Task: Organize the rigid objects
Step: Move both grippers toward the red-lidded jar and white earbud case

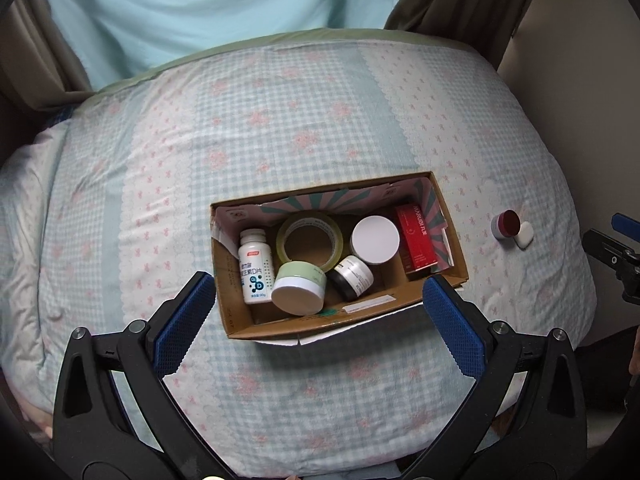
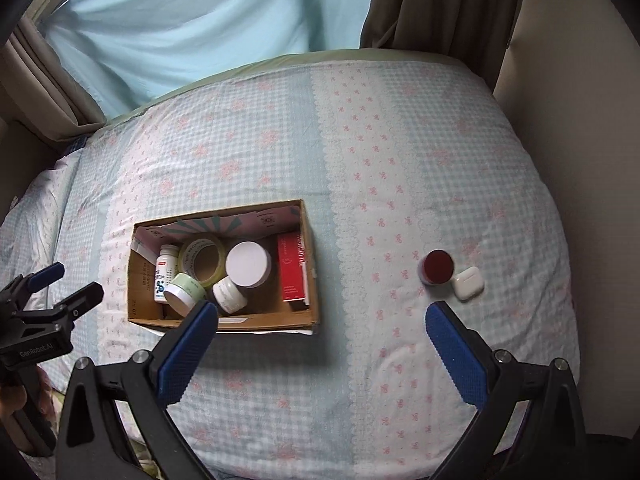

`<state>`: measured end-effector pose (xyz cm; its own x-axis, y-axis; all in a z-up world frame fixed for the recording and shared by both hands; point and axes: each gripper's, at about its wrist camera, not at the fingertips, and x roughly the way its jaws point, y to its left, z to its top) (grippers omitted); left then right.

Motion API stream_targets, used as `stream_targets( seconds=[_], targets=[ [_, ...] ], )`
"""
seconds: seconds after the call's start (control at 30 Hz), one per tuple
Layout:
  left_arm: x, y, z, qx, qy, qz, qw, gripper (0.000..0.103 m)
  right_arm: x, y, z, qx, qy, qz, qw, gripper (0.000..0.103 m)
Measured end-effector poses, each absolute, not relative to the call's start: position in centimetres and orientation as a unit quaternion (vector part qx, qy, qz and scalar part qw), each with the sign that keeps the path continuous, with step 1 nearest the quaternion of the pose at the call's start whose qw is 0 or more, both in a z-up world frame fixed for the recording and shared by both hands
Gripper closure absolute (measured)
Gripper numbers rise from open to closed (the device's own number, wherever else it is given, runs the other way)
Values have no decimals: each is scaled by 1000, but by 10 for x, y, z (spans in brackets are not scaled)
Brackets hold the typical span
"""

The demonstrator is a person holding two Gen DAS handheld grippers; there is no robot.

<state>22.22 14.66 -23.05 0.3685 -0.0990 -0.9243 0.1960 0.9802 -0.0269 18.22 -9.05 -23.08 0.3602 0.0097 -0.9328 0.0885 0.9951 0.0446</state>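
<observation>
A cardboard box (image 1: 240, 320) (image 2: 310, 312) lies on the bed. It holds a white pill bottle (image 1: 254, 264), a tape roll (image 1: 310, 240), a green-sided jar (image 1: 298, 288), a black-and-white jar (image 1: 352, 282), a white-lidded jar (image 1: 375, 239) and a red carton (image 1: 416, 238). A red-lidded jar (image 2: 436, 267) and a white earbud case (image 2: 467, 283) lie touching on the quilt right of the box. My left gripper (image 1: 320, 300) is open and empty over the box's near edge. My right gripper (image 2: 322, 320) is open and empty, between the box and the red-lidded jar.
The bed carries a blue checked quilt (image 2: 360, 140) with pink bows. A light blue curtain (image 2: 200, 20) and a brown curtain (image 2: 440, 0) hang behind it. A wall (image 2: 580, 120) runs along the right side.
</observation>
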Motion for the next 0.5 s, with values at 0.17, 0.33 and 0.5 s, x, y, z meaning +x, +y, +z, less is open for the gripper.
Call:
stream_targets(
  seconds=[0.17, 0.33, 0.5],
  targets=[
    [212, 80, -217, 51, 537, -84, 838, 0, 163, -159, -225, -4, 558, -36, 829, 0],
    [200, -2, -233, 48, 534, -106, 837, 0, 148, -226, -237, -24, 558, -20, 830, 0],
    [193, -82, -277, 66, 549, -132, 823, 0, 140, -273, -271, -60, 558, 23, 827, 0]
  ],
)
